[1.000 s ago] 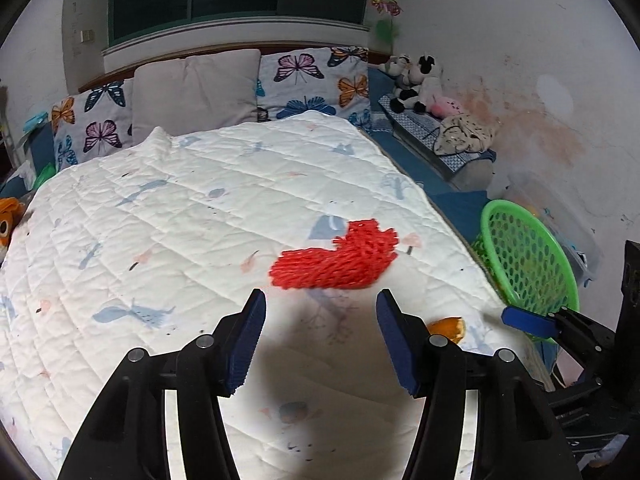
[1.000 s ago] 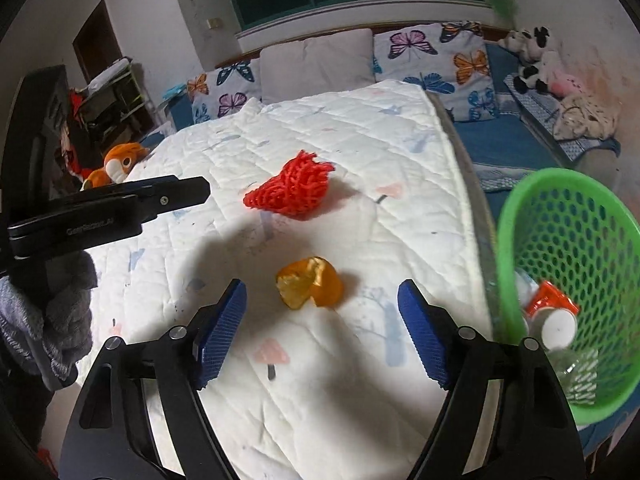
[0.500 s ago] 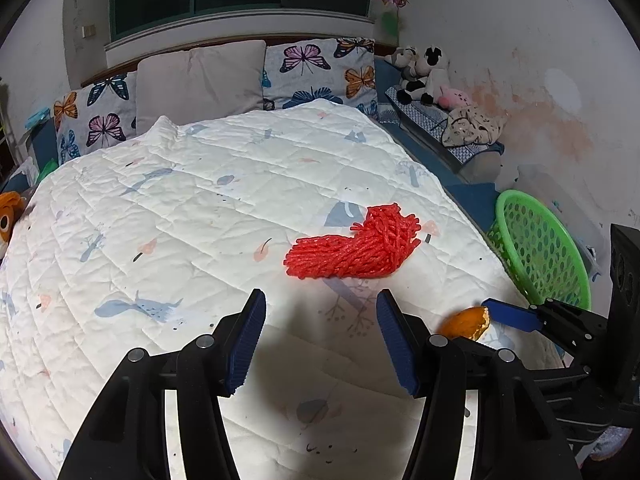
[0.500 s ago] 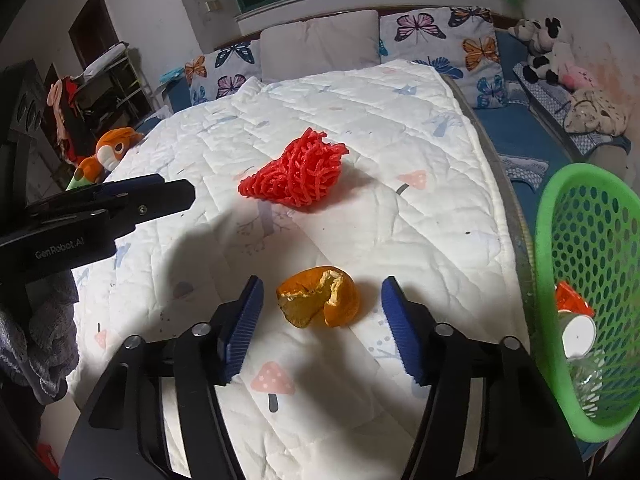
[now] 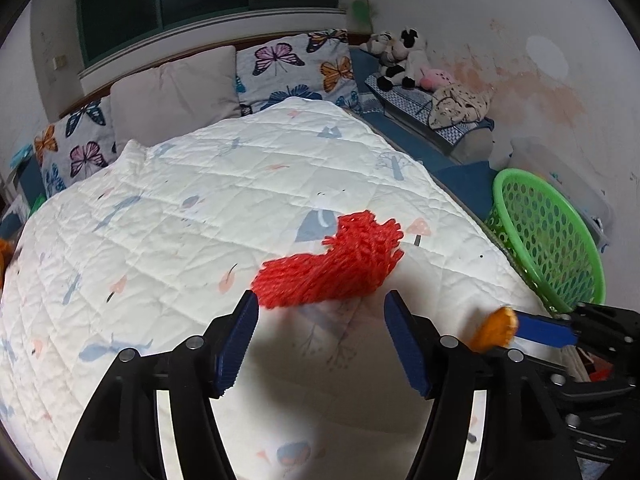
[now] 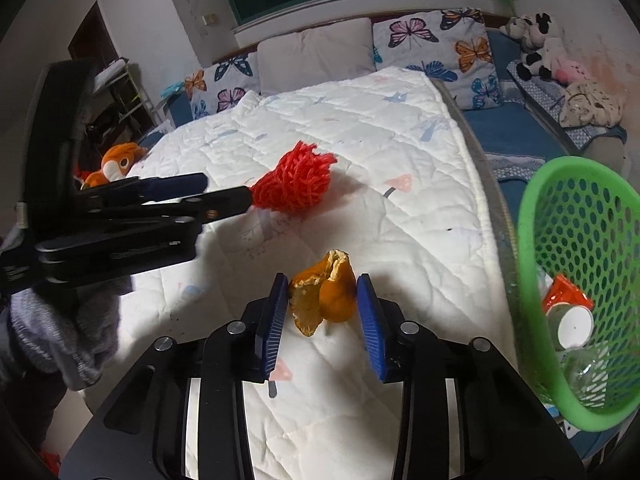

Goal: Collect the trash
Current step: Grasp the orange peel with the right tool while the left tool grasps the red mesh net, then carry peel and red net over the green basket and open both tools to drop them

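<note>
A red foam fruit net lies on the white quilt. My left gripper reaches it with jaws opening; the net's near edge sits between the tips and neither pad presses on it. From the right wrist, that left gripper points at the red net. My right gripper is shut on an orange peel, pinched upright between both blue pads just above the quilt. The peel also shows at the right gripper's tip in the left view.
A green mesh basket stands off the bed's right edge and holds a white cup, a red wrapper and a clear bottle. Butterfly pillows and plush toys line the far end. An orange plush lies at the left.
The right jaws closed from wide open onto the orange peel. The left gripper moved forward up to the red net and its jaws widened a little.
</note>
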The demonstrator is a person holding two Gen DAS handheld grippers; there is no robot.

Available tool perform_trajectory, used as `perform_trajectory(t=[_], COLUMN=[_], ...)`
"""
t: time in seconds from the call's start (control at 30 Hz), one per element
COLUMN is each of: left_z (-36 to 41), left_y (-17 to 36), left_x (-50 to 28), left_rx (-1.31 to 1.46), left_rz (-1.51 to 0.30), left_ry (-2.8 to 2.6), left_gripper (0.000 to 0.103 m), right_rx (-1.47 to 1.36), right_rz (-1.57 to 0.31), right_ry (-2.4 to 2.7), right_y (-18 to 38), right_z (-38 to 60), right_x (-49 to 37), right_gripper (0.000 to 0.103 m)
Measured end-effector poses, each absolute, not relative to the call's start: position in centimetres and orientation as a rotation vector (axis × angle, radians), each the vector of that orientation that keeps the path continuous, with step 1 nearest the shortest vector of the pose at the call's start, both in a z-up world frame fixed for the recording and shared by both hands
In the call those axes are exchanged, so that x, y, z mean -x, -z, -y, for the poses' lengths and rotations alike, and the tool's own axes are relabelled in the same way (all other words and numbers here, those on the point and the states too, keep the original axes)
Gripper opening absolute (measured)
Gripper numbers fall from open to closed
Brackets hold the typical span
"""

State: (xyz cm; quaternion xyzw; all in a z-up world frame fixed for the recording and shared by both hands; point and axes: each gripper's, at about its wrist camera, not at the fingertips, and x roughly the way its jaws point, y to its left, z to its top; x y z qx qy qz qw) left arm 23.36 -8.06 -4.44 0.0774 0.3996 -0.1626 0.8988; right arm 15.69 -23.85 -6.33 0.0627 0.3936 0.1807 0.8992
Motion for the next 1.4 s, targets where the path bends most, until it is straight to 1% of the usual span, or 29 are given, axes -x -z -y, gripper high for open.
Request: perform_trajectory(t=[0.03,0.1,0.13,0.4,0.43,0.5,0.57,0.7,0.77,0.9,1.17,1.4], left_z=[8.4,9.1,9.5,12.2,12.3,12.3,12.2,12.1,12.2,12.3,14.0,16.4], left_y=[4.5,4.7,4.8,6.1,6.2,6.4,6.7,6.8,6.6,5.7,3.3,1.7], left_x=[-23.6,-24.1,-24.3,-26.0,-26.3,-26.9,-27.3,-27.3,-26.9,-26.4,-24.8,-23.4], left_rx=[-0.167,-0.189,-0.207,-0.329,-0.33,-0.318,-0.296,-0.273,-0.275,-0.259,-0.224,-0.225], left_rz=[-0.827,-0.824,-0.82,-0.813,-0.817,-0.834,-0.853,-0.852,-0.84,-0.825,-0.787,-0.756], left_ry=[0.339,0.35,0.355,0.35,0.348,0.352,0.362,0.366,0.366,0.37,0.432,0.495], left_gripper=[0.064,0.069,0.07,0.071,0.069,0.054,0.046,0.033,0.029,0.025,0.025,0.025], right_rx=[-0.132,-0.139,-0.142,-0.192,-0.195,-0.203,-0.218,-0.245,-0.26,-0.285,-0.33,-0.293], right_rz=[-0.812,-0.805,-0.803,-0.79,-0.787,-0.782,-0.78,-0.769,-0.759,-0.725,-0.69,-0.679], right_ry=[-0.372,-0.36,-0.355,-0.29,-0.285,-0.271,-0.264,-0.245,-0.228,-0.178,-0.052,0.074], right_y=[6.2,6.0,5.9,5.5,5.5,5.5,5.6,5.5,5.4,4.9,4.8,5.2], right_z=[24.1,24.7,25.0,27.9,28.1,28.6,29.0,30.0,30.5,31.8,35.8,38.3], right_x=[-15.6,-15.1,-15.0,-13.9,-13.7,-13.3,-12.9,-12.7,-12.6,-12.4,-12.1,-11.7], right_gripper=[0.036,0.036,0.036,0.036,0.036,0.036,0.036,0.036,0.036,0.036,0.036,0.036])
